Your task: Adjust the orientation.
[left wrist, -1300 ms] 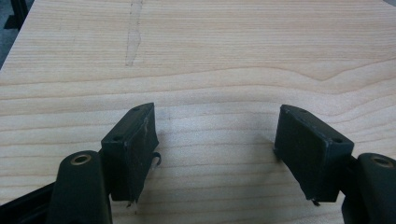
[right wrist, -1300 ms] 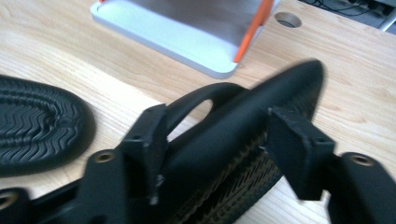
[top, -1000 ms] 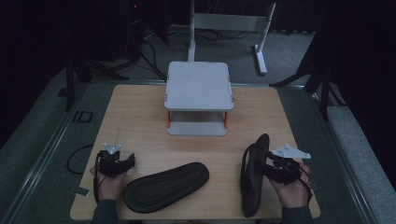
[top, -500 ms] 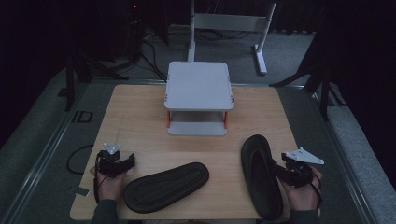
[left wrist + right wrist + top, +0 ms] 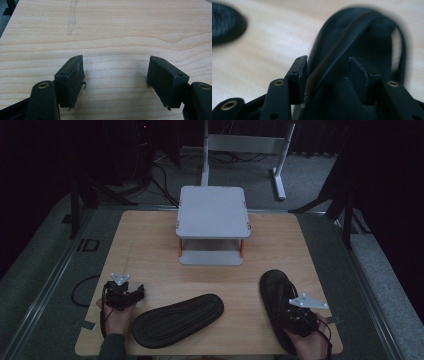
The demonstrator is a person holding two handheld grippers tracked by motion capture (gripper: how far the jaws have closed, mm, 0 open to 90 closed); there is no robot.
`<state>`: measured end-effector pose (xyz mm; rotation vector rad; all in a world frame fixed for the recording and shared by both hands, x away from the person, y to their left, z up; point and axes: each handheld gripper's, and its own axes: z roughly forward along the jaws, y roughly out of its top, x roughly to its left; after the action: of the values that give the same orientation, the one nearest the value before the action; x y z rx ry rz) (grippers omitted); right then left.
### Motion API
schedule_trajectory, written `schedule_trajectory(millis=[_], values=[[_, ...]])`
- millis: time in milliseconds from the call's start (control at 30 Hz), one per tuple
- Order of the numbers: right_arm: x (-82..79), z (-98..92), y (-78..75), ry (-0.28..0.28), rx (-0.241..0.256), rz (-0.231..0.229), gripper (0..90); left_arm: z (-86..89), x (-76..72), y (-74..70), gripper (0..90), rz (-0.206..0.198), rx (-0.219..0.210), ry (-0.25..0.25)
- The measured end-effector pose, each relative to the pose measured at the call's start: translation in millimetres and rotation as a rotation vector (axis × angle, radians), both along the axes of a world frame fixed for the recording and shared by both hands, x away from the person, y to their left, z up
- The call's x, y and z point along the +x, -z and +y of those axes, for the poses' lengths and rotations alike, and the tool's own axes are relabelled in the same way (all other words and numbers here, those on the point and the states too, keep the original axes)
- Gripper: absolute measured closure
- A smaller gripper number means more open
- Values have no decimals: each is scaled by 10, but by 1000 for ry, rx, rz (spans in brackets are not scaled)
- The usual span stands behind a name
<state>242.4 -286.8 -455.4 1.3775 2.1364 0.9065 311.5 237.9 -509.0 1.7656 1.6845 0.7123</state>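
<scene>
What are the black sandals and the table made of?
The sandal by the right gripper, the right sandal, looks like matte black rubber or foam: dull, no shine, with a thin bendy strap. The left sandal has a finely textured sole, probably the same stuff. The table looks like pale wood or wood-look laminate, with wavy grain lines and a smooth finish.

Two black hand-held grippers

Left gripper [image 5: 115, 82] and right gripper [image 5: 328, 80]: blocky black jaws, brass-ringed screw holes, grey three-cornered top plates, black trailing cables; a dark sleeve [image 5: 111, 347] at the left wrist.
</scene>
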Motion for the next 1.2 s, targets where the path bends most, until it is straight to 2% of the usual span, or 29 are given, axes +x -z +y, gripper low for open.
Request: schedule_trajectory(millis=[133, 167, 233, 300, 567, 633, 700, 767, 867, 900, 933, 1000, 1067, 1133, 1200], values=[[24, 79, 169, -26, 2, 62, 572, 0, -1, 0, 299, 0, 0, 0], [27, 100, 176, -23, -5, 49, 614, 0, -1, 0, 299, 0, 0, 0], [51, 113, 174, -27, 6, 51, 663, -1, 1, 1, 298, 0, -1, -1], [67, 108, 171, -34, 40, 59, 726, 0, 1, 1, 298, -1, -1, -1], [102, 279, 155, -87, 43, 39, 833, -1, 1, 1, 299, -1, -1, -2], [116, 354, 139, -110, 43, 18, 835, 1, 2, 1, 299, -1, 0, 0], [174, 491, 107, -145, 66, 4, 836, 2, 2, 0, 299, 0, 0, 0], [205, 539, 101, -156, 74, 2, 836, 2, 2, 0, 299, 0, 0, 0], [304, 685, 91, -199, 106, 4, 836, 2, 2, 0, 299, 0, 0, 0], [359, 795, 81, -235, 117, -1, 836, 4, 2, -1, 299, 2, 1, 1], [359, 795, 81, -235, 117, -1, 836, 4, 2, -1, 299, 2, 1, 1], [419, 907, 82, -276, 126, -5, 836, 3, 2, -1, 299, 1, 0, 0], [495, 1003, 101, -294, 124, 1, 836, 7, 0, -3, 305, 2, 0, -2], [576, 1063, 127, -320, 145, 13, 835, 15, -3, -5, 310, 2, 0, -8], [638, 1115, 140, -353, 141, 15, 833, 24, -6, -6, 312, 1, -6, -11]])
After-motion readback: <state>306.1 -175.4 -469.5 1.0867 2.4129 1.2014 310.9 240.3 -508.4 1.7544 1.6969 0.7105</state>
